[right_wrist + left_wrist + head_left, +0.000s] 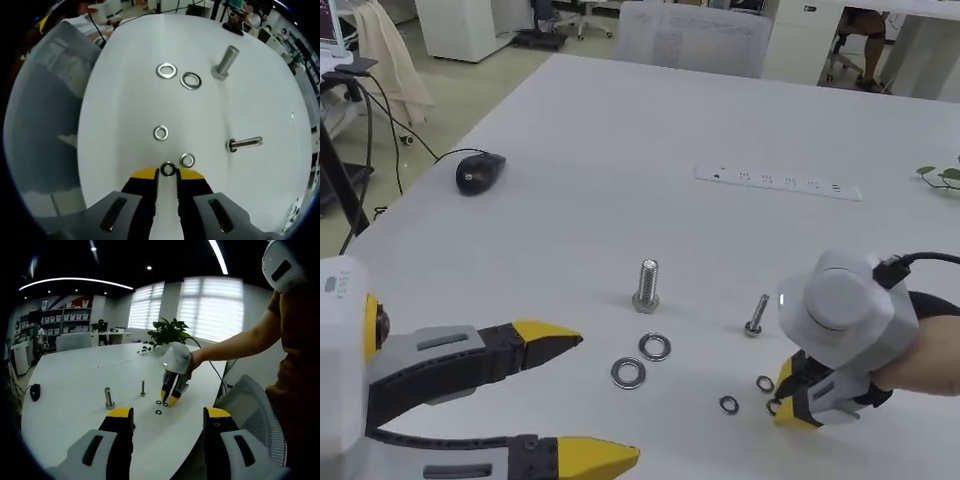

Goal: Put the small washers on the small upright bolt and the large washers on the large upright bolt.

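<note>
A white table point(620, 130) carries a black mouse point(478, 172) and a white power strip point(778, 182). Nearer stand a large bolt point(647, 286) and a small bolt point(757, 315), with large washers point(655, 347) and small washers point(728, 404) flat beside them.

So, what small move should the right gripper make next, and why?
Probably lift the right gripper straight up a little. Its jaws seem closed on a small washer that lies low at the table, and the small bolt nearby has no washer on it yet.
</note>
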Demonstrator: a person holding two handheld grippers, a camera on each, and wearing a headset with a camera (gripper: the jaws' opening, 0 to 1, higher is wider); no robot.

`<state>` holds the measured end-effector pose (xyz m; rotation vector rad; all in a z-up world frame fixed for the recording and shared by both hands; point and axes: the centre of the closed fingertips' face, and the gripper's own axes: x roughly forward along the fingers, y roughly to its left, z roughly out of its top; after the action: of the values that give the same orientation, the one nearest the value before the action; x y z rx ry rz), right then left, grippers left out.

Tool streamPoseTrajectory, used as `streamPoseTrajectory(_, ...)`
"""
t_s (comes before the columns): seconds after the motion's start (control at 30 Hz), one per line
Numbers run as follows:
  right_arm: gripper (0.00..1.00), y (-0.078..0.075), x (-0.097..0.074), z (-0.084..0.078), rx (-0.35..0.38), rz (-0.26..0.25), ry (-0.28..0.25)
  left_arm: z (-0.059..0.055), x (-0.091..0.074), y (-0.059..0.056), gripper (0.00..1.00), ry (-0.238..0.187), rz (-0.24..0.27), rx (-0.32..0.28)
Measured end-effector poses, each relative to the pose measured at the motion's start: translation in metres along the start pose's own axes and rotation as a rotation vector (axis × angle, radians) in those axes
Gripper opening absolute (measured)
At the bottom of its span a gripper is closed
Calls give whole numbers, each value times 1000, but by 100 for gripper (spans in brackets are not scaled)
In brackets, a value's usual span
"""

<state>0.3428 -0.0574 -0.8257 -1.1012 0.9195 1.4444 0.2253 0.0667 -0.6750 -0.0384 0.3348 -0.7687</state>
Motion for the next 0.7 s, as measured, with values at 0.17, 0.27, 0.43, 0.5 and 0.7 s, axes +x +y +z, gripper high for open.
streamPoseTrajectory(0.17,13,-1,0,0,-3,-3,6,0,1,2,55,-2,-1,-2)
streamPoseTrajectory(0.27,13,-1,0,0,-4,1,12,-2,2,3,55,4,-2,-3)
streamPoseTrajectory(0.43,12,-1,1,0,2,5,10,-6,2,6,55,18,4,-3)
streamPoseTrajectory(0.5,12,0,0,0,-10,9,17,-6,2,6,55,20,5,-5)
streamPoseTrajectory(0.7,12,-7,-19,4,-2,11,7,-9,2,6,55,26,5,-5)
